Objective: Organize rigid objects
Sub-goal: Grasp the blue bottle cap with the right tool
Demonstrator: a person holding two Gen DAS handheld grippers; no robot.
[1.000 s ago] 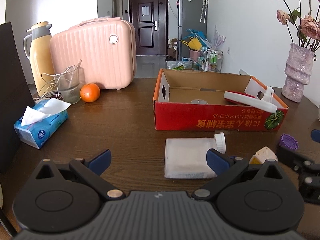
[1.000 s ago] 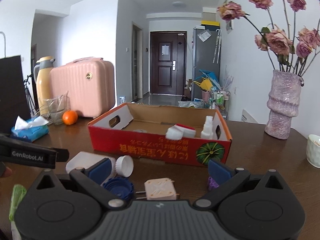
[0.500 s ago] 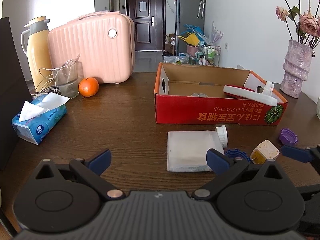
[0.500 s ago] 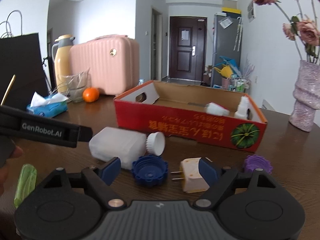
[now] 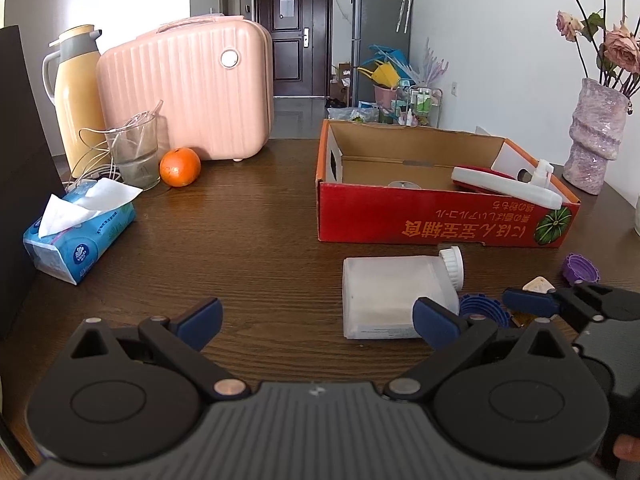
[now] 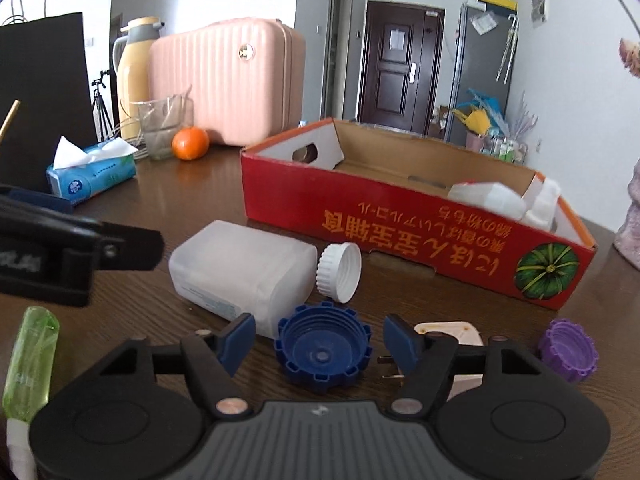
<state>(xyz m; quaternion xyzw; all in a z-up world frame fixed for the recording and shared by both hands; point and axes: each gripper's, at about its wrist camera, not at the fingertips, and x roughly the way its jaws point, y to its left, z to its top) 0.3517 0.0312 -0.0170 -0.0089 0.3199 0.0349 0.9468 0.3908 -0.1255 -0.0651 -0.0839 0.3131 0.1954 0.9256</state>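
Note:
A red cardboard box [image 5: 440,222] [image 6: 400,224] stands on the dark wooden table and holds a white spray bottle [image 5: 508,186]. In front of it lie a white square bottle [image 5: 392,296] [image 6: 240,268], a blue cap [image 6: 322,346] [image 5: 478,308], a beige plug [image 6: 448,330] [image 5: 538,284] and a purple cap [image 6: 568,350] [image 5: 580,268]. My right gripper [image 6: 320,340] is open, its fingers on either side of the blue cap, apart from it. My left gripper [image 5: 316,316] is open and empty, above the table to the left of the white bottle.
A tissue pack [image 5: 80,232], a glass [image 5: 136,152], an orange [image 5: 180,167], a yellow thermos [image 5: 76,96] and a pink case [image 5: 188,92] stand at the left and back. A vase [image 5: 596,136] stands at the right. A green tube [image 6: 30,356] lies at the near left.
My right gripper has moved left and down, so the blue cap now sits between its fingers. The left gripper has shifted slightly; objects on the table have not moved.

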